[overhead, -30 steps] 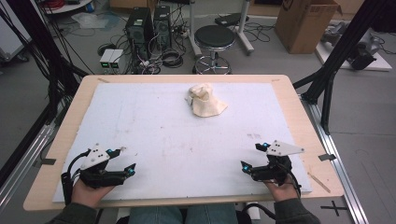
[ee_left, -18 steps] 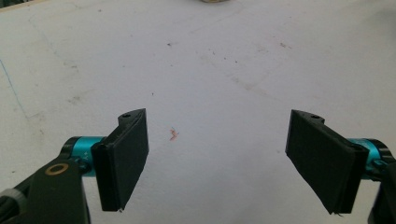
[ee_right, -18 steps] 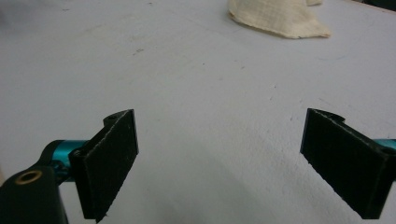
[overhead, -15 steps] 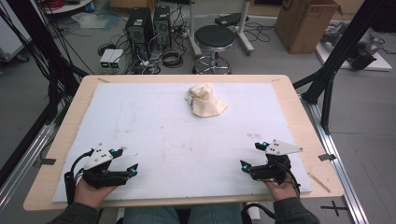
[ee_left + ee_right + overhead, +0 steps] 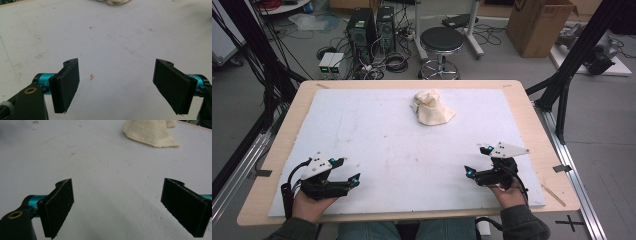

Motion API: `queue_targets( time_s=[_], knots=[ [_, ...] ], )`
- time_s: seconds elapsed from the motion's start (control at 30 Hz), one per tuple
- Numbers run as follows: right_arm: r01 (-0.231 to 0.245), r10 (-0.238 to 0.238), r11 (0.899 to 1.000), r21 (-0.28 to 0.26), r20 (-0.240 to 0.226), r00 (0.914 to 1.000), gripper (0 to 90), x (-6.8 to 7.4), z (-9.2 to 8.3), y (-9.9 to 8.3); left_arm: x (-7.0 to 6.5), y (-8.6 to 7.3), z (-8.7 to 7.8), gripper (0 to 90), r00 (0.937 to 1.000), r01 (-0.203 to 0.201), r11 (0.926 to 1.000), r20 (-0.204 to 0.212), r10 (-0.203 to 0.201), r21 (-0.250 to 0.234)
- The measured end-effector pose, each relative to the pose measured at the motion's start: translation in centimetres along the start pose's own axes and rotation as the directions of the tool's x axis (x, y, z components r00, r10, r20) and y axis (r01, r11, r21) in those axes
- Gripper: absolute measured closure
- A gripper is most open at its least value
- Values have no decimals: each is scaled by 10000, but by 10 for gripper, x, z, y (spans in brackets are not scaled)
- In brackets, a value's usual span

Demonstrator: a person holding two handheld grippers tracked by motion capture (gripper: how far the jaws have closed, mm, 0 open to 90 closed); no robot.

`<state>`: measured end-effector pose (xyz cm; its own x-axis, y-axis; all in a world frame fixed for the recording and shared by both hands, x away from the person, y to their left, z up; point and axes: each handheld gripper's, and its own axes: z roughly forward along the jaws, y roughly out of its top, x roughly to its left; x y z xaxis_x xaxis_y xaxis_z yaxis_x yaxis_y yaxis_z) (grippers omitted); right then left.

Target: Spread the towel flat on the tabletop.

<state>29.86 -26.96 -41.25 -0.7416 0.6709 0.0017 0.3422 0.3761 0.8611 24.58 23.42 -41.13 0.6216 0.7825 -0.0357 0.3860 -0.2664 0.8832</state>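
A crumpled cream cloth [image 5: 432, 108] lies on the white mat [image 5: 392, 140] toward the far middle of the table. The same cloth [image 5: 150, 131] sits ahead and to the right in the right gripper view, and its edge [image 5: 113, 2] peeks in at the top of the left gripper view. My left gripper [image 5: 349, 171] rests near the front left of the mat, jaws wide apart and empty [image 5: 116, 85]. At the front right, my right gripper [image 5: 478, 161] is likewise open with nothing between its pads [image 5: 117, 206]. Both are well short of the cloth.
The mat covers a wooden table [image 5: 527, 107] with a bare rim. Behind the table stand a black stool [image 5: 441, 40], computer towers [image 5: 372, 25] with tangled cables, and a cardboard box [image 5: 539, 22]. Black frame legs [image 5: 567, 75] rise at the right side.
My left hand and gripper have drifted slightly down and toward the front edge. The right gripper and the cloth have stayed put.
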Motion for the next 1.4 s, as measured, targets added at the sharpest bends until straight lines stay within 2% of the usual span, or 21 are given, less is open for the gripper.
queue_targets(
  time_s=[0.17,0.27,0.67,0.9,1.07,1.2,1.23,1.4],
  knots=[
    [114,-114,9999,28,-81,9999,104,-3,15,18,0,2,2,219,9999,-108,9999,-14,108,-7],
    [135,-134,9999,78,-147,9998,104,-5,19,23,1,2,1,219,9999,-111,9999,14,111,-14],
    [-21,25,9989,470,-82,10000,105,-24,39,48,3,2,2,219,9999,-119,9999,-1,119,-34],
    [160,-157,9977,660,-48,9999,105,-32,54,70,3,3,3,218,9999,-169,9999,9,169,-7],
    [36,-38,9971,764,26,10000,105,-40,62,76,3,3,3,218,9999,-120,9999,-9,120,-36],
    [150,-161,9966,812,126,9998,105,-45,69,82,4,3,3,218,9999,-116,9999,-5,116,-14],
    [38,-53,9962,865,174,9998,105,-46,71,83,4,3,3,218,9999,-108,9999,-7,108,-14],
    [78,-101,9955,944,243,9997,105,-51,79,91,4,2,3,218,9999,-116,9999,1,116,26]
  ],
)
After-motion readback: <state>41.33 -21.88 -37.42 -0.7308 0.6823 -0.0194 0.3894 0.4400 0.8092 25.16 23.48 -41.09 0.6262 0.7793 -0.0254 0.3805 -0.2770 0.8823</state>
